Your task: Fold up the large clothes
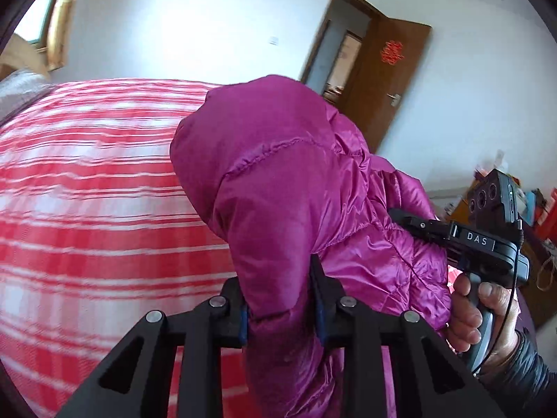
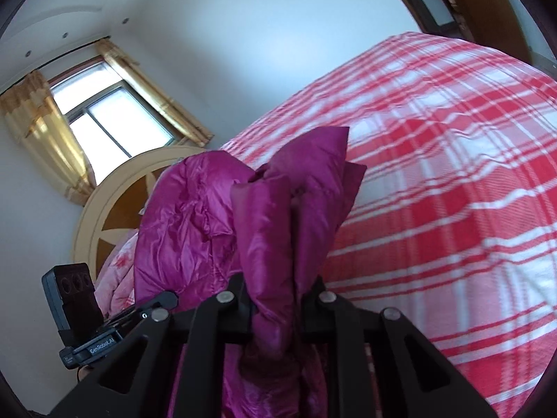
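The magenta puffer jacket (image 1: 289, 188) hangs bunched between our two grippers, lifted off the red-and-white plaid bedspread (image 1: 97, 188). In the left wrist view we see our left gripper (image 1: 282, 299) at the bottom centre of the frame, its jaws drawn in close on a thick fold of the shiny quilted fabric; the blue pads press the cloth from both sides. The jacket rises from there to the middle of the frame and drapes down toward the right, where our right hand (image 1: 484, 313) holds the handle of the other tool at the lower right edge.

In the right wrist view our right gripper (image 2: 278, 296) sits at the bottom centre, its jaws nearly together and pinching a narrower gathered strip of the jacket (image 2: 264, 230). A pointed corner of the fabric stands up above it toward the centre of the frame, and a crumpled mass hangs to the left.

The bedspread (image 2: 452, 174) fills the whole right side of that view, flat and bare, giving us wide open room there. To the left, the rounded headboard (image 2: 104, 202) and a pink quilt close in. A curtained window (image 2: 104, 118) sits upper left. In the left wrist view the brown door (image 1: 386, 80) stands open at upper right, past the bed's far edge.
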{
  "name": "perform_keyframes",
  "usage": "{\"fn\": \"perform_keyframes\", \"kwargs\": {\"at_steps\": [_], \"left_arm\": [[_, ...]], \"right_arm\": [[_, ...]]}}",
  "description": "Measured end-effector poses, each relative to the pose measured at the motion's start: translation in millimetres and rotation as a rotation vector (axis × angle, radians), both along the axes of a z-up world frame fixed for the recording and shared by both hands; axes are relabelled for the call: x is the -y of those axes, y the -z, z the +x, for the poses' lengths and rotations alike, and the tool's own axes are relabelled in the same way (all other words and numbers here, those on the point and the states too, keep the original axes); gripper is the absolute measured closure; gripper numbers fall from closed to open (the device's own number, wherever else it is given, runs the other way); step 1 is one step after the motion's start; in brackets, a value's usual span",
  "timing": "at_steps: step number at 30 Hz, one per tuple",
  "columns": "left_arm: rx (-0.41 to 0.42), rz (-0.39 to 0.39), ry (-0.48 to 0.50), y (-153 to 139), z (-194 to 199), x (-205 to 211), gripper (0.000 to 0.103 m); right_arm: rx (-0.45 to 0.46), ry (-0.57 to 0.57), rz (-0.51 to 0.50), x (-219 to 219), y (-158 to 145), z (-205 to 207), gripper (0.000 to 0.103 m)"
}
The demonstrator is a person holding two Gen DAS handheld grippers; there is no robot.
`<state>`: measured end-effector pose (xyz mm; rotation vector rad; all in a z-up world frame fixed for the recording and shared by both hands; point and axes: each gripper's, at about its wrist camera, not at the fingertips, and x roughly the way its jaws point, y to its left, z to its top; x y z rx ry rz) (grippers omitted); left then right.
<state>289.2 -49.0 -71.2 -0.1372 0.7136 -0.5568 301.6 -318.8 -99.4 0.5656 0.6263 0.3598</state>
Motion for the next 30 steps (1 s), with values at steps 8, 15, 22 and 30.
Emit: {"fn": "perform_keyframes", "kwargs": {"at_steps": [8,15,22,30], "left_arm": [[0.021,0.027,-0.198,-6,-18,-113,0.075],[-0.003,0.045,-0.347,6,-8,-194,0.075],[-0.059,0.066,-0.43,36,5,-239,0.074],[-0.068,0.109,-0.469,58,-6,-241,0.058]], "right_arm": [[0.002,-0.209,0.02,-95,-6,55,0.084],[-0.033,-0.356,0.003,-192,2,101,0.084],[-0.073,-0.44,-0.029,-258,18,127,0.084],[-0.158,-0.443,-0.055,-279,48,142,0.084]]}}
